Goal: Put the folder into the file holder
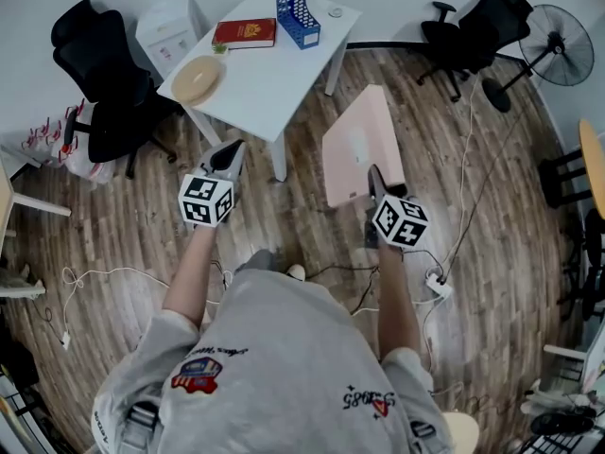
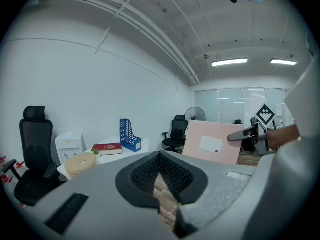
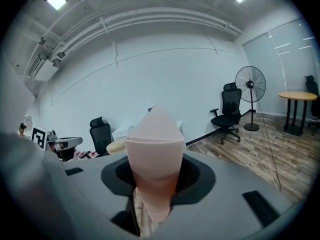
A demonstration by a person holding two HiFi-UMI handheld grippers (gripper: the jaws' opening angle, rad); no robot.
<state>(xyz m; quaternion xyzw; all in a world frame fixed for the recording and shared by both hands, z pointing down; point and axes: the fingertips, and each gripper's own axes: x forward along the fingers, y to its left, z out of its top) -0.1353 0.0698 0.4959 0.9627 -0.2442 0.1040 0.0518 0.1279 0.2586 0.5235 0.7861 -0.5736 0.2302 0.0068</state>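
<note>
the right gripper (image 1: 375, 185) is clenched on the near edge of the pink folder (image 1: 359, 140). in the right gripper view the folder fills the gap between both jaws and rises straight ahead of them. in the head view it slants up and away from the jaws, held above the wood floor (image 1: 284, 225).

the left gripper (image 1: 230, 159) is off to the right gripper's left, apart from the folder. it is closed on nothing, and its black pads (image 2: 175, 171) meet at the tips.

just beyond the left gripper stands a white table (image 1: 274, 83), with the folder's far edge beside the table's right side. on the table, nearest the left gripper, lies a round tan disc (image 1: 197, 79). farther on is a red book (image 1: 245, 33). the blue file holder (image 1: 296, 8) stands upright just beside the book at the table's far edge, ahead of the folder and well apart from it.

a black chair (image 1: 99, 74) sits to the left of the left gripper. another black chair (image 1: 477, 26) and a fan (image 1: 564, 32) stand far off to the right of the right gripper.
</note>
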